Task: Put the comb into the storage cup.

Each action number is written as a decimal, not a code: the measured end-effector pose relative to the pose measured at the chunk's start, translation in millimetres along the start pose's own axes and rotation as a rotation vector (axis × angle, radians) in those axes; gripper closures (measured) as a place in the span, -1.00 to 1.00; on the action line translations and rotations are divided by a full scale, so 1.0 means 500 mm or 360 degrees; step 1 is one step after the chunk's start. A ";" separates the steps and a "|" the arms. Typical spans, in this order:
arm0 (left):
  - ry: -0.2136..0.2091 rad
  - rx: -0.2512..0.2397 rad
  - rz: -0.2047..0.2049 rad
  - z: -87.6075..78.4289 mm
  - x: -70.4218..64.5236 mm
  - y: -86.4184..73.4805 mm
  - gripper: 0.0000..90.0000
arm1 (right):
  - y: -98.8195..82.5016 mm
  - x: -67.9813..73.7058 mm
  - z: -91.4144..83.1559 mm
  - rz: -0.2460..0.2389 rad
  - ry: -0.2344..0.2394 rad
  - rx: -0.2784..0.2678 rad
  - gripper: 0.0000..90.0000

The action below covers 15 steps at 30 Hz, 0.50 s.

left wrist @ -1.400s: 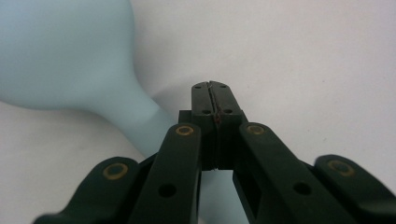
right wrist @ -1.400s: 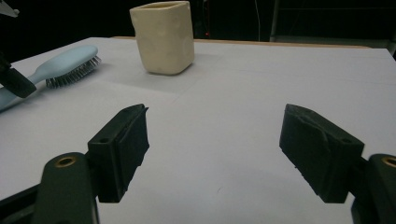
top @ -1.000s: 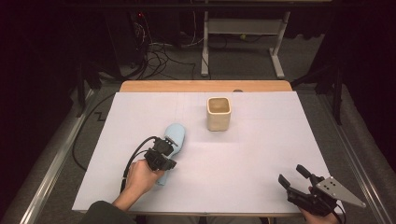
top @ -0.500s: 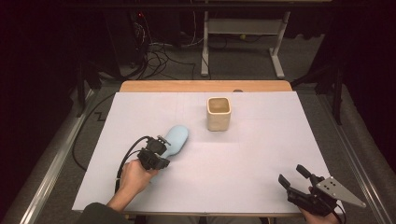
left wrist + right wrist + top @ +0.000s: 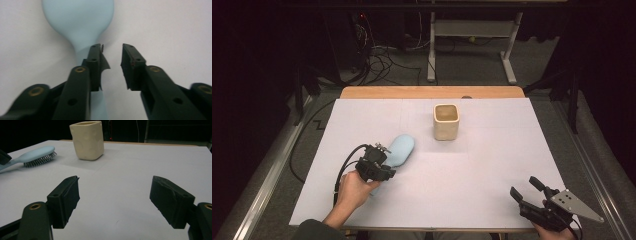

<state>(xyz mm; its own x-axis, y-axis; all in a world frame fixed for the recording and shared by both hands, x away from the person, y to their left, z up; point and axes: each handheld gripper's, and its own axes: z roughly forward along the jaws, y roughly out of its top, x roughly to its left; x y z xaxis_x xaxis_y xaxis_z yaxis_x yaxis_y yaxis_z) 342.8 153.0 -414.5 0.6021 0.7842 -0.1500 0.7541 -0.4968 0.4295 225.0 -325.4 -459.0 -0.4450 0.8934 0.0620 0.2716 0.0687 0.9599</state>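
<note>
A light blue hairbrush [image 5: 400, 149] lies bristles down on the white table cover [image 5: 472, 165], left of centre. My left gripper [image 5: 383, 159] sits low over its handle. In the left gripper view the left gripper [image 5: 112, 50] has just been opening. The brush's handle [image 5: 82, 47] runs under the left jaw, and only bare table shows in the gap. A cream square cup [image 5: 446, 121] stands upright behind the centre. At the near right edge, my right gripper [image 5: 523, 186] is open with nothing in it. Past the right gripper [image 5: 115, 187] I see the cup [image 5: 87, 140] and the brush [image 5: 37, 155].
The table's wooden far edge [image 5: 432, 92] shows beyond the white cover. Cables [image 5: 377, 55] and a desk frame [image 5: 472, 35] stand on the dark floor behind. Metal rails [image 5: 267, 175] run along both sides of the table.
The left hand and gripper have shifted slightly left and back along the brush's handle. The brush head has stayed in place. The right gripper has not moved.
</note>
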 end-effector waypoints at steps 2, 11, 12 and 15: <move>0.0022 -0.0011 -0.0018 -0.006 0.007 0.002 0.38 | 0.000 0.000 0.000 0.0002 0.0000 0.0000 -0.46; 0.0092 0.0037 -0.0067 -0.001 0.026 0.015 0.09 | 0.000 0.000 0.000 0.0002 0.0001 0.0001 -0.46; 0.0103 0.0051 -0.0068 0.004 0.027 0.017 0.08 | 0.000 0.000 0.000 0.0003 0.0001 0.0001 -0.46; 0.0129 0.0097 -0.0056 0.016 0.028 0.021 0.06 | 0.000 -0.001 0.000 0.0003 0.0003 -0.0001 -0.46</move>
<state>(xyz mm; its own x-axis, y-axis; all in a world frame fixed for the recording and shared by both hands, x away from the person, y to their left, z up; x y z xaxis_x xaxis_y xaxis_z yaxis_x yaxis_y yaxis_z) 361.3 155.6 -419.4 0.5538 0.8277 -0.0904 0.7904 -0.4885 0.3698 225.0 -325.7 -459.1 -0.4463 0.8925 0.0645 0.2720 0.0667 0.9600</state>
